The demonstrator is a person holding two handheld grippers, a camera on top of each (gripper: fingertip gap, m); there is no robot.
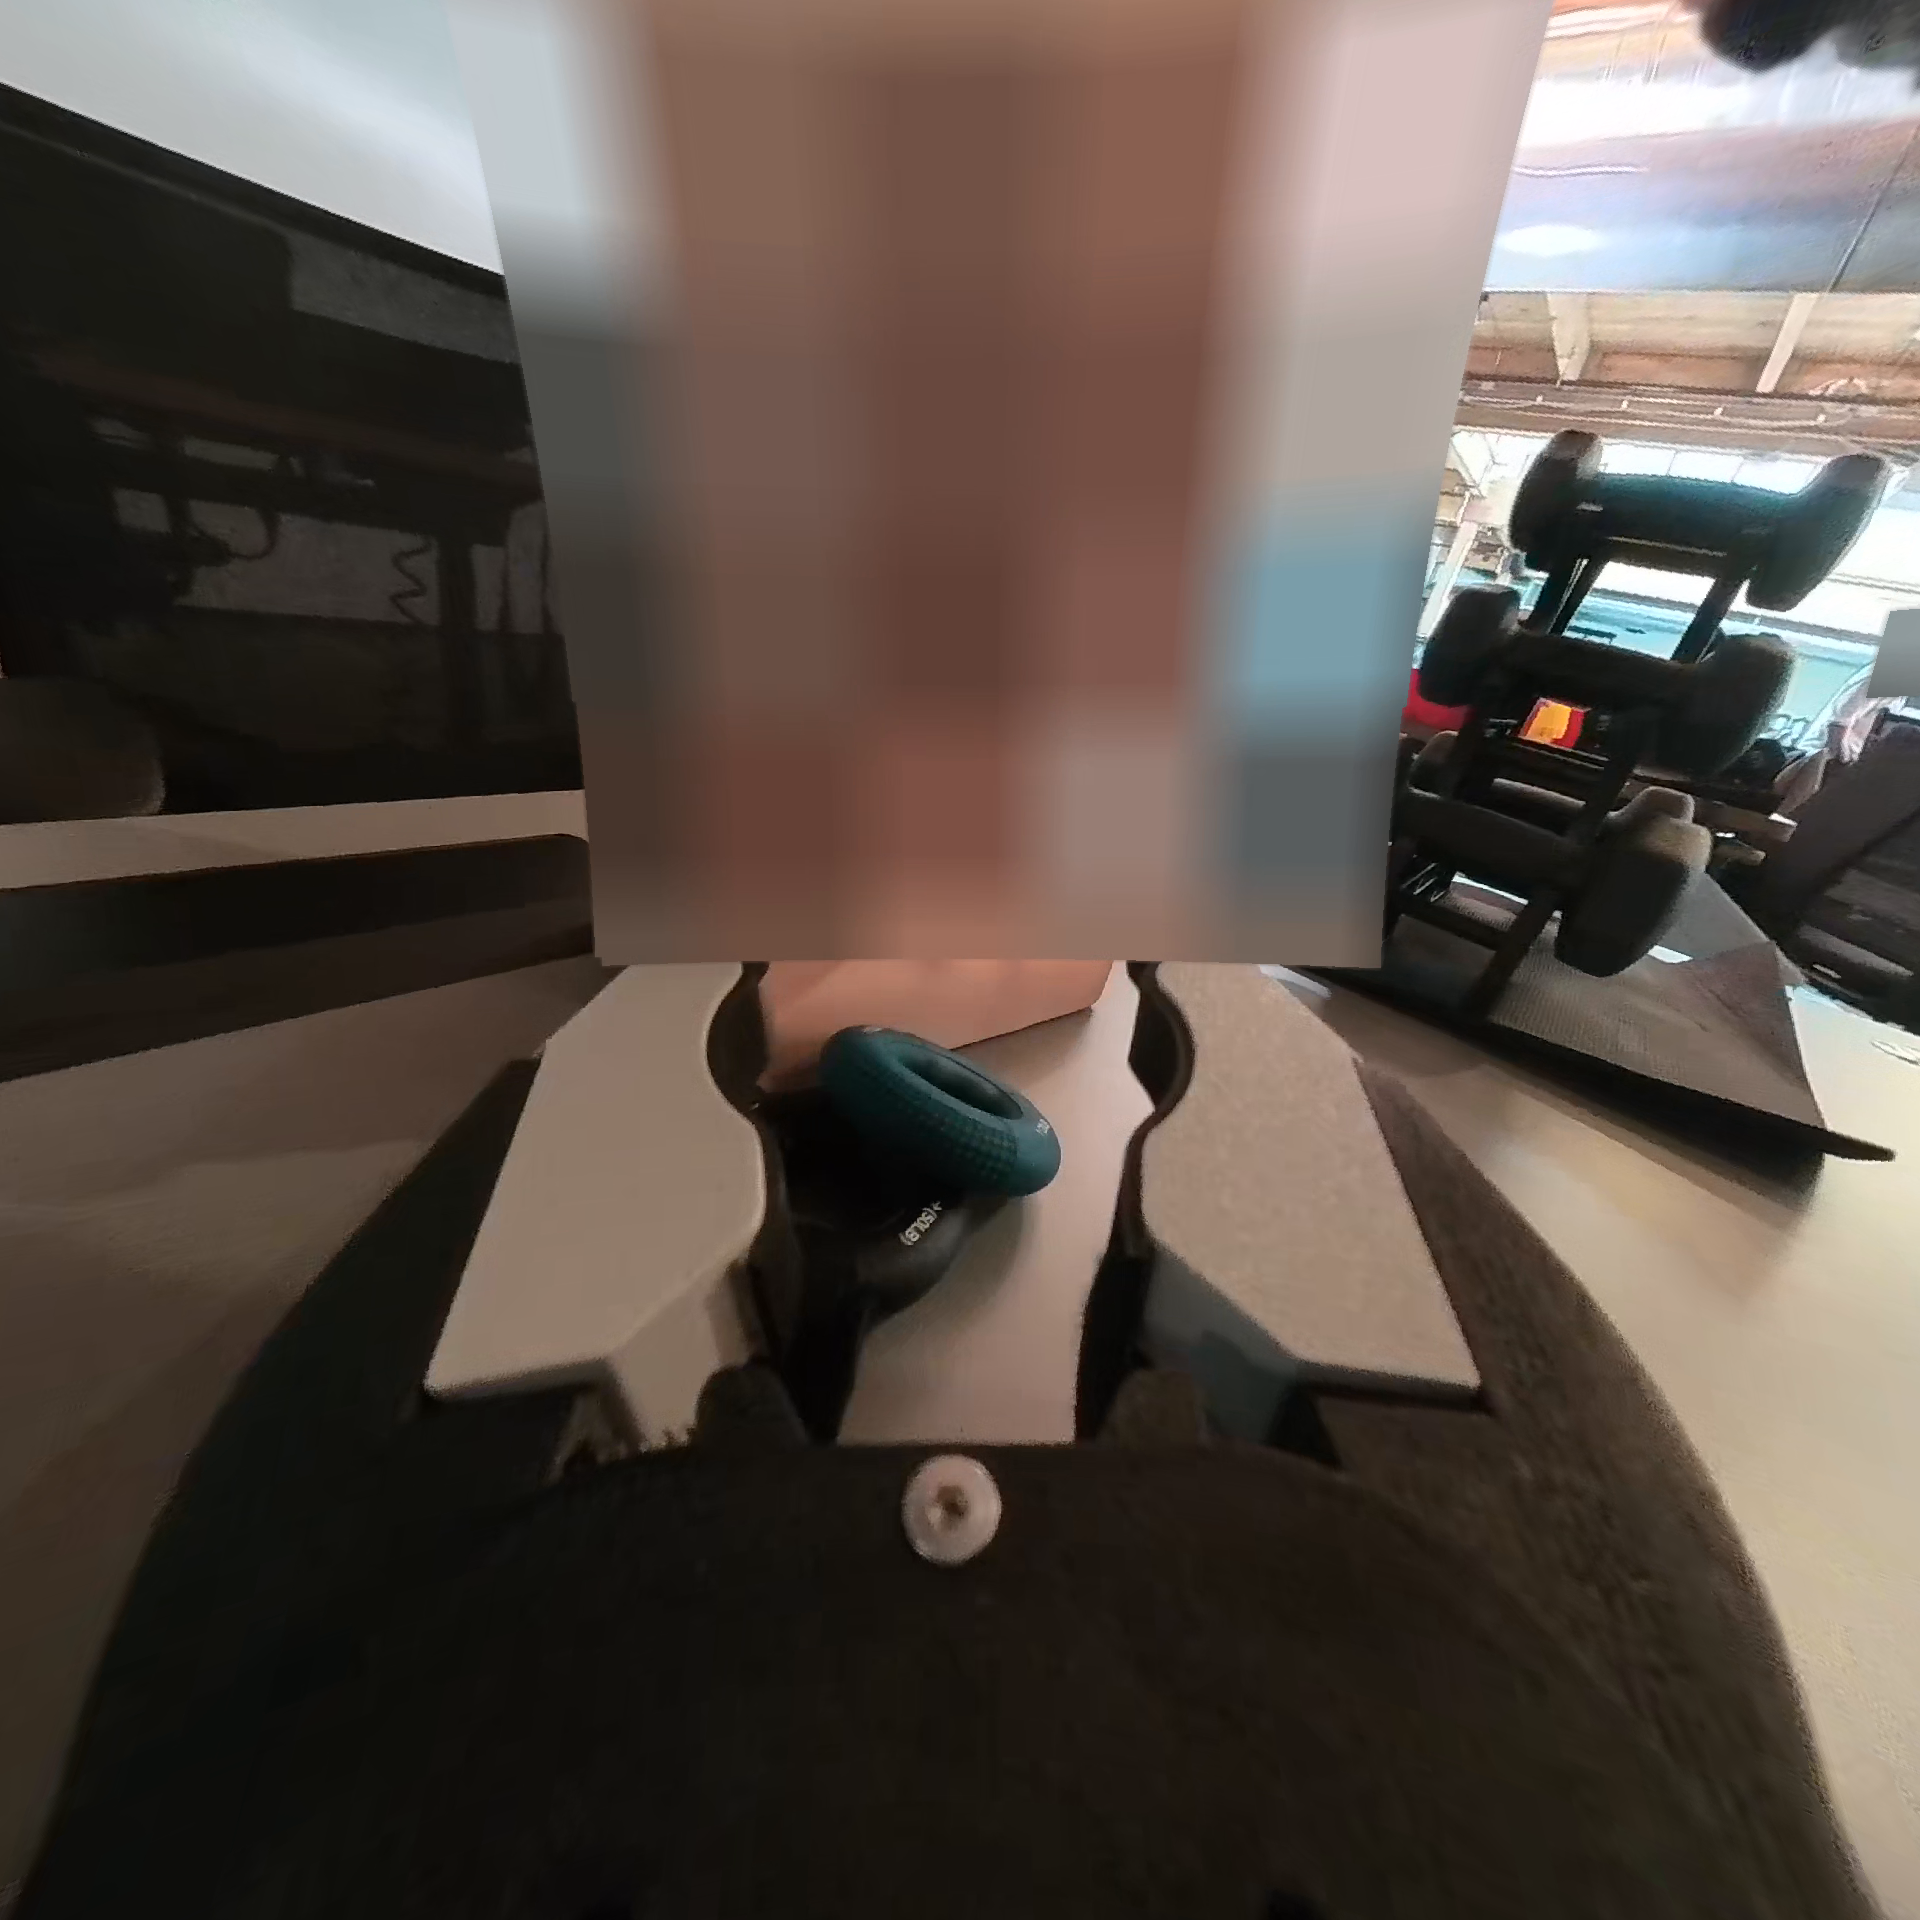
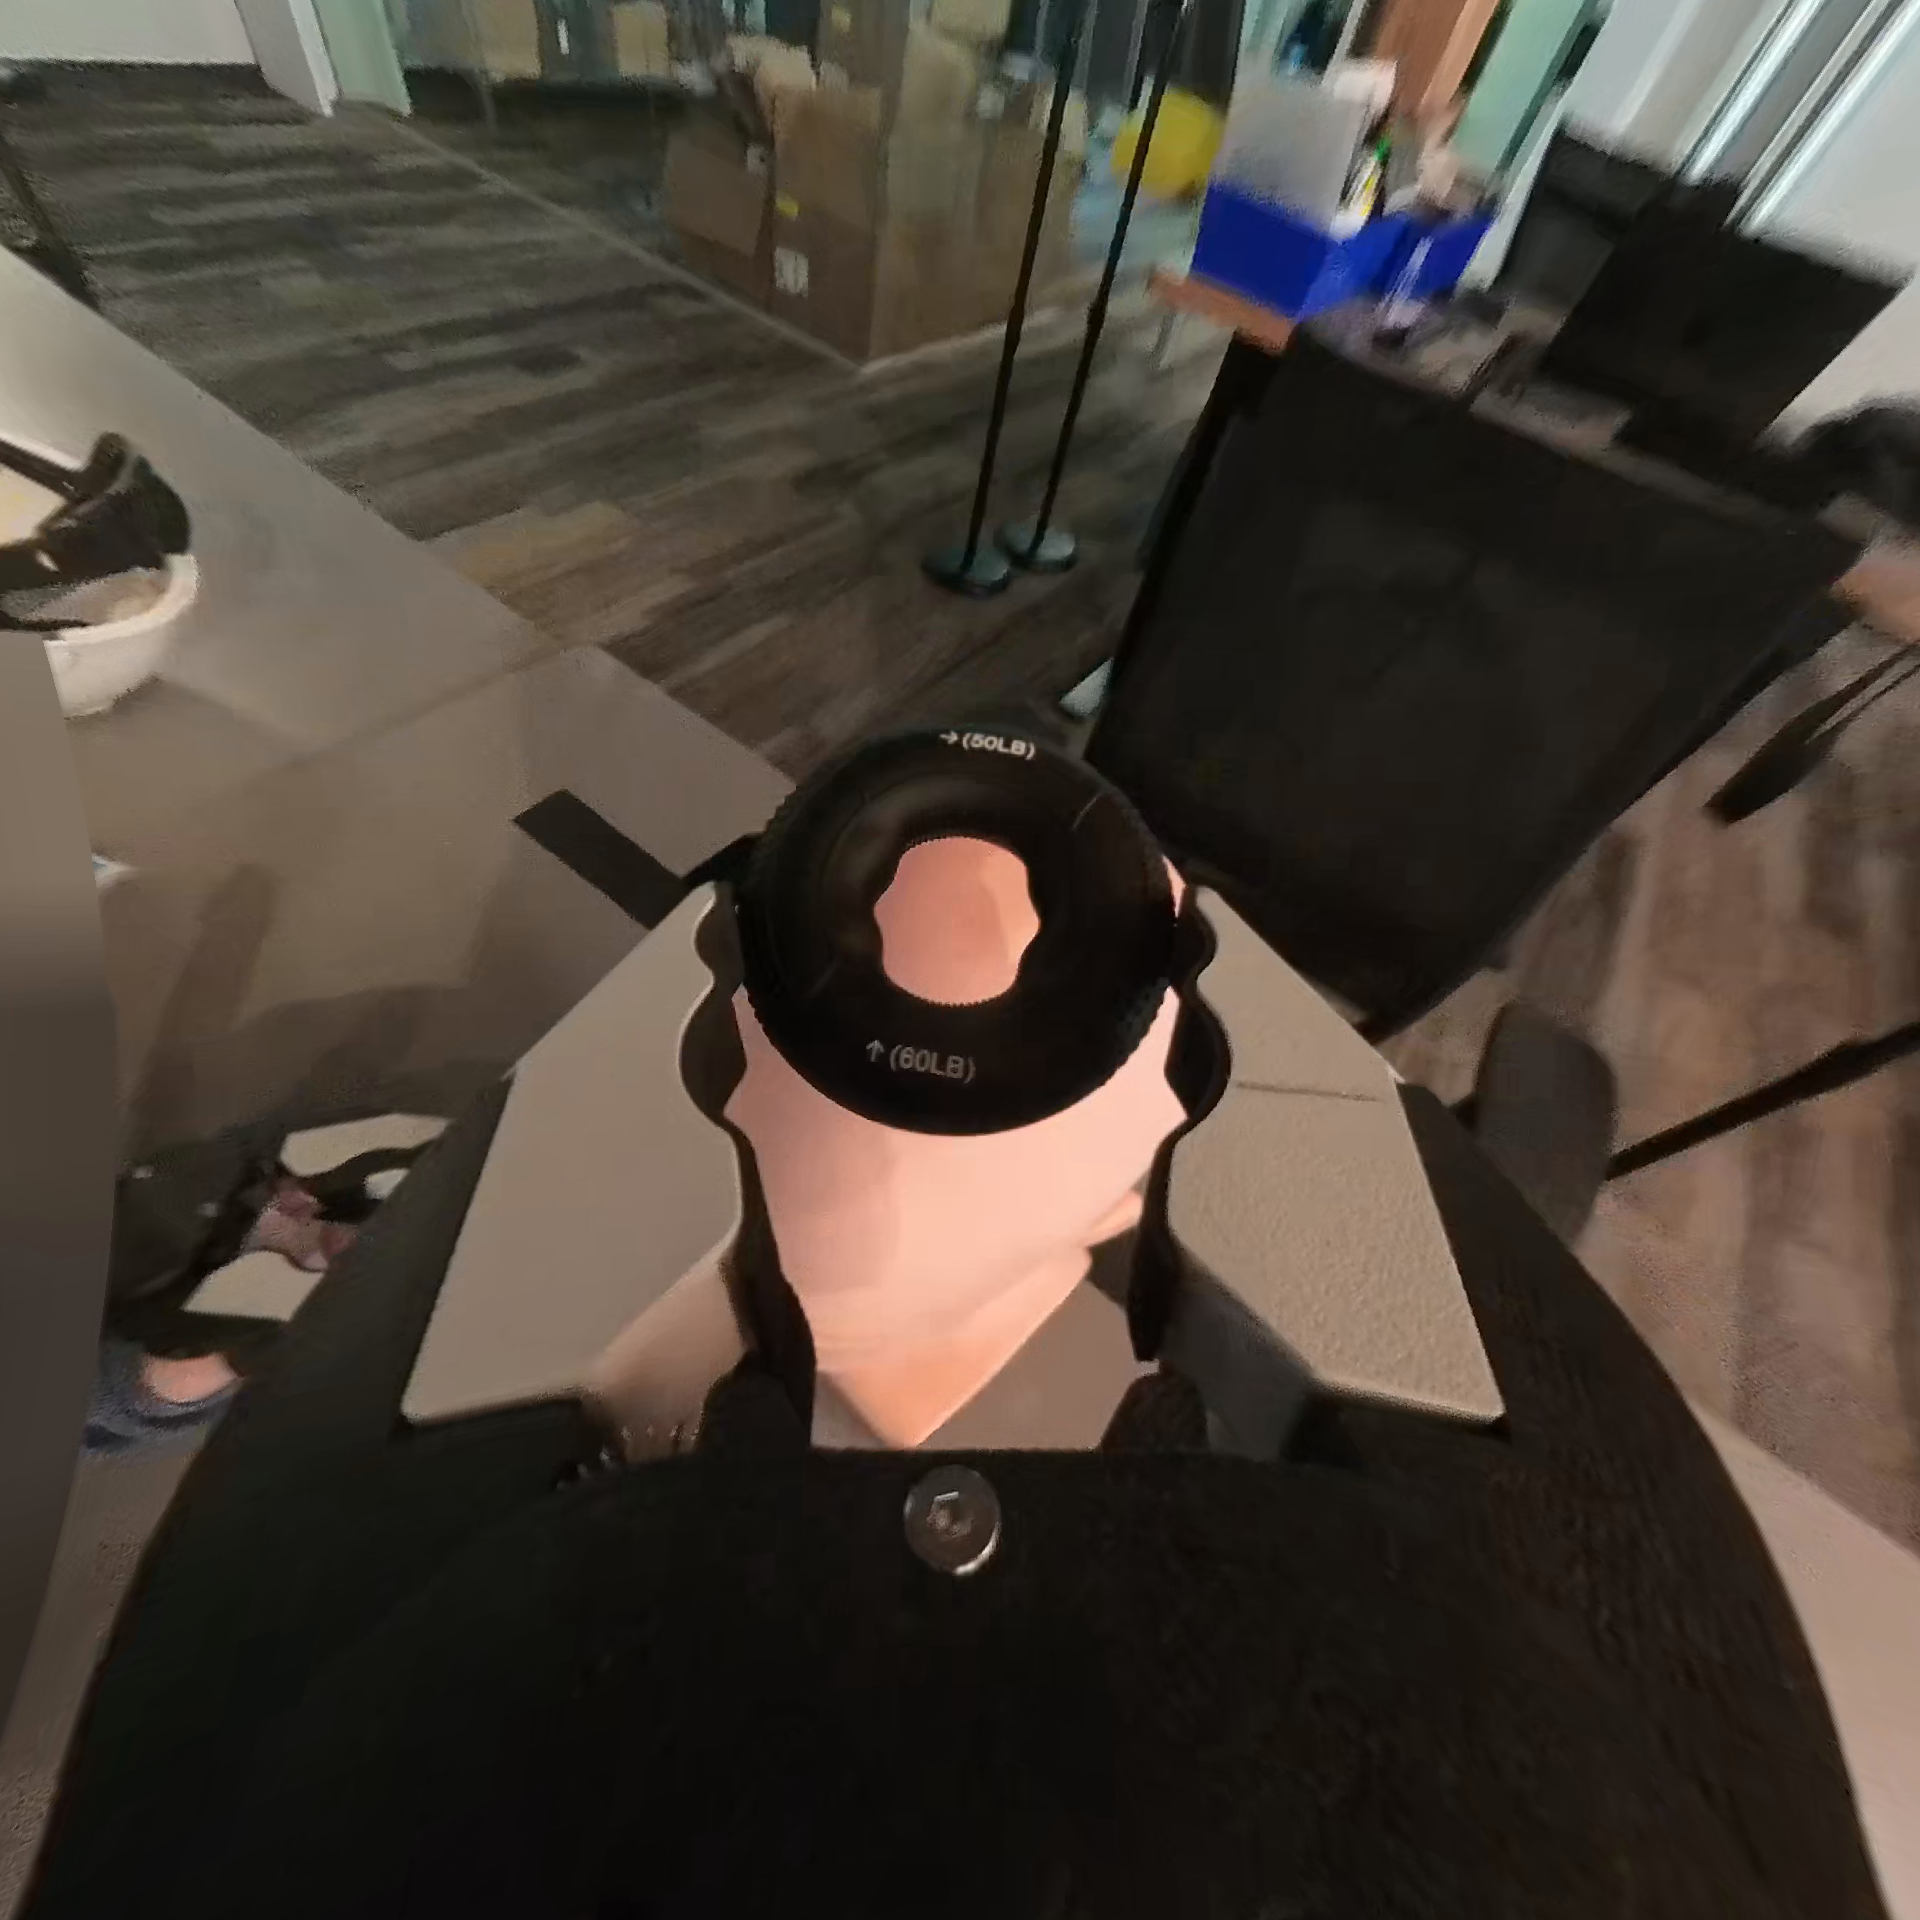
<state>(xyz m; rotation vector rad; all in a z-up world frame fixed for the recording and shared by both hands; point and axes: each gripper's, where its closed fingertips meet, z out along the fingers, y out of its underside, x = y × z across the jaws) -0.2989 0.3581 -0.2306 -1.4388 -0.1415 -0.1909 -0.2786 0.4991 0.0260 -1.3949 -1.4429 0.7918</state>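
Right gripper [image 2: 961,940] fills the lower centre of the right wrist view and is clenched on a black ring [image 2: 961,925], which sits flat between the two grey fingers [image 2: 613,1143] at mid-frame; each side of the ring touches a finger's inner edge. Directly below the ring, between the fingers, stands a pink block [image 2: 935,1247], visible again through the ring's hole; contact between ring and block cannot be confirmed from this angle. Past the fingertips, left of centre, runs the grey bench [image 2: 364,665], with a strip of black tape [image 2: 597,852] near its edge. A white bowl-like item [image 2: 114,644] sits at the far left. Beyond the bench edge, a black chair [image 2: 1455,707] occupies the right of the frame, and two thin black stands [image 2: 997,561] rise from the wood-pattern floor at upper centre.

Left gripper [image 1: 940,1049], in the lower centre of the left wrist view, is released: its fingers [image 1: 613,1174] stand well apart with nothing clamped. Between them, on the bench [image 1: 1610,1351], a teal ring [image 1: 935,1112] leans tilted on a dark ring [image 1: 914,1247] lying nearer the left finger. Just behind the teal ring is the pink block [image 1: 1029,1003], its upper part hidden by a blurred patch. Farther off, at the right, a black rack of dumbbells [image 1: 1621,717] stands on a dark mat [image 1: 1662,1039].
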